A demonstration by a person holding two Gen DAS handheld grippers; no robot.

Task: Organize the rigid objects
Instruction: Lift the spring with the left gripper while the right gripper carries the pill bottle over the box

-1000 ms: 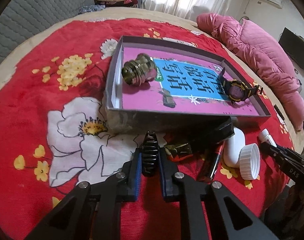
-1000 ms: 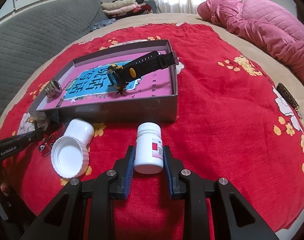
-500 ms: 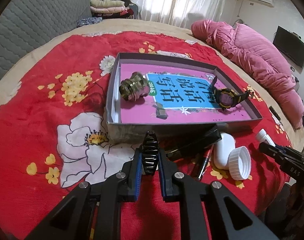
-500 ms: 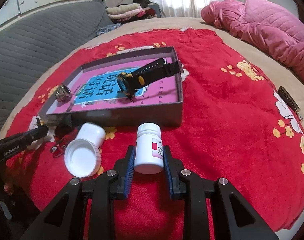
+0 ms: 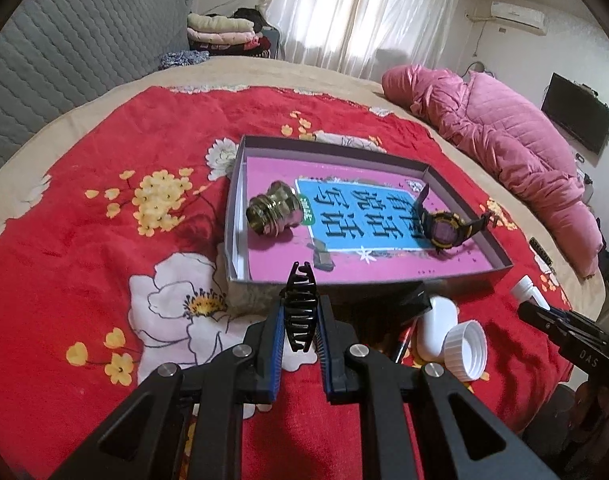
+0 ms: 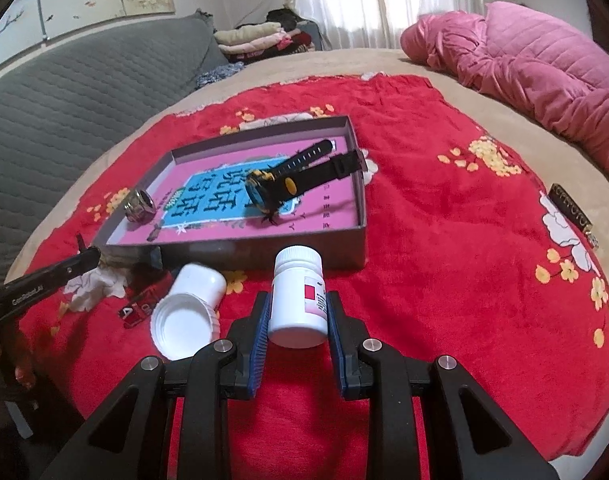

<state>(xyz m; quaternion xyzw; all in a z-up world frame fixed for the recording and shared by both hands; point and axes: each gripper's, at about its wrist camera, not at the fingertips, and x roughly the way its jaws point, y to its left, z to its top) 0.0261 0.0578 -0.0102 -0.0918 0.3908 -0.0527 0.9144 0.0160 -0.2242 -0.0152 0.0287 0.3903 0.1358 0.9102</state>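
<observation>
My left gripper [image 5: 299, 316] is shut on a black hair claw clip [image 5: 300, 308], held just in front of the near wall of a shallow grey box [image 5: 344, 282] with a pink lining. Inside the box lie a brass threaded fitting [image 5: 274, 212], a black and yellow wristwatch [image 5: 446, 228] and a small dark piece [image 5: 323, 256]. My right gripper [image 6: 298, 312] is shut on a white pill bottle [image 6: 298, 296] with a red label, lifted above the red blanket before the same box [image 6: 296, 248]. The watch [image 6: 288, 180] and the fitting [image 6: 138, 206] show in that view too.
On the red floral blanket [image 5: 84, 240] by the box lie an open white jar [image 6: 196, 284] with its lid [image 6: 184, 326], a pen [image 5: 400, 346] and small dark items. A pink quilt [image 6: 544, 72] is heaped at the bed's right, a grey headboard [image 6: 64, 100] at left.
Both grippers have risen a little with their loads, so the box and blanket look farther away and lower in each view. The clip and the bottle stay gripped as before.
</observation>
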